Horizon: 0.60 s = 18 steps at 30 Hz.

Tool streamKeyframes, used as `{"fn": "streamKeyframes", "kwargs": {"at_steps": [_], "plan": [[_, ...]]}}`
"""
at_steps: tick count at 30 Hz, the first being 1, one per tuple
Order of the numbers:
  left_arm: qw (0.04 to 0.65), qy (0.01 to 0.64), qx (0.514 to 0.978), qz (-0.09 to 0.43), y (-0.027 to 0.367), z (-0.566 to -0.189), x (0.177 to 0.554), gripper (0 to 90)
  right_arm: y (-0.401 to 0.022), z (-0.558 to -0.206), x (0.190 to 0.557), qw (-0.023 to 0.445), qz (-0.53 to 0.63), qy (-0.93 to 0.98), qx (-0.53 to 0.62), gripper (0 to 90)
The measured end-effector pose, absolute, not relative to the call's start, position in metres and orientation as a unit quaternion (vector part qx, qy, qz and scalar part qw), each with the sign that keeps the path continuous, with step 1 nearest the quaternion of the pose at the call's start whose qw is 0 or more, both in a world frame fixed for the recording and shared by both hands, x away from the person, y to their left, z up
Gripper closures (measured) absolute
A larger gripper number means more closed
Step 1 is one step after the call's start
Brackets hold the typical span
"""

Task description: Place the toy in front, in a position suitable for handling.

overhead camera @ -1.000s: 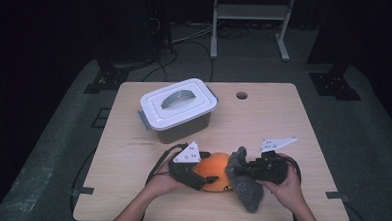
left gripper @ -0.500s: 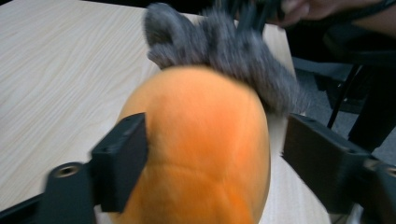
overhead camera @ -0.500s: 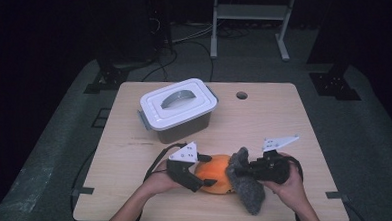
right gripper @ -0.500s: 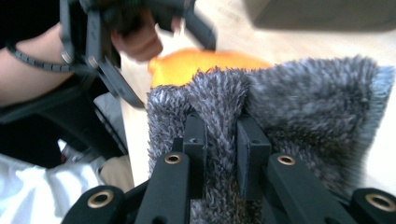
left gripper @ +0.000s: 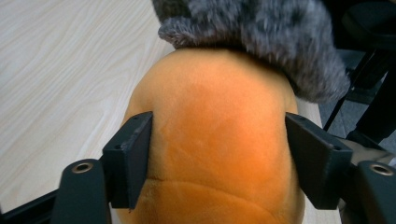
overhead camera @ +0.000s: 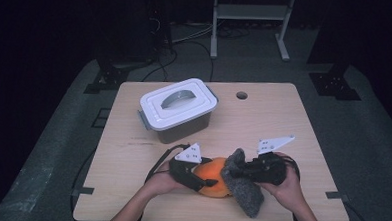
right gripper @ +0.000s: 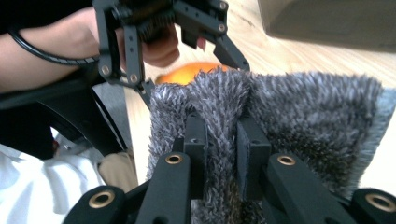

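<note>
An orange plush ball (overhead camera: pixel 211 175) lies near the table's front edge, and a grey fuzzy cloth (overhead camera: pixel 244 193) drapes over its right side. My left gripper (overhead camera: pixel 207 181) comes in from the left. Its jaws have just been closing, and in the left gripper view both pads (left gripper: pixel 135 158) press on the sides of the orange ball (left gripper: pixel 219 130), with the grey cloth (left gripper: pixel 261 37) above it. My right gripper (right gripper: pixel 223 135) is shut on a fold of the grey cloth (right gripper: pixel 308 112). Beyond it are the orange ball (right gripper: pixel 187 72) and the left gripper (right gripper: pixel 159 28).
A grey box with a white handled lid (overhead camera: pixel 178 109) stands at the back left of the wooden table (overhead camera: pixel 283 124). A round hole (overhead camera: pixel 241 95) is in the tabletop near the far edge. A metal stand (overhead camera: pixel 248 22) and cables are on the floor behind.
The left gripper's jaws have drawn in onto the orange ball. Both hands have stayed almost where they were, and the right gripper still holds the grey cloth.
</note>
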<state>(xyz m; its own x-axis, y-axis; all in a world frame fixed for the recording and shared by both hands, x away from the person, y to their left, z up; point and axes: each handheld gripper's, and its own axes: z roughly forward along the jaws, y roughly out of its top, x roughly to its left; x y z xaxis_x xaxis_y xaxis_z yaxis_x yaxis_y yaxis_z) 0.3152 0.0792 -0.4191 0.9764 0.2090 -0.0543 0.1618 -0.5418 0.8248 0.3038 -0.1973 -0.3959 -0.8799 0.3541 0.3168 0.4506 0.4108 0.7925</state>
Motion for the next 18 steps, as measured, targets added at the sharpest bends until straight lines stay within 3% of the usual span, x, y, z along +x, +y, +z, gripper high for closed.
{"fn": "streamKeyframes", "kwargs": {"at_steps": [12,18], "plan": [[0.480,0.132,0.867,0.012,0.090,-0.421,0.322,29.0,-0.229,-0.426,0.318,0.071,-0.449,-0.836,-0.307,75.8],[0.481,0.127,0.867,0.012,0.089,-0.422,0.321,28.1,-0.227,-0.407,0.315,0.067,-0.499,-0.814,-0.290,76.0]]}}
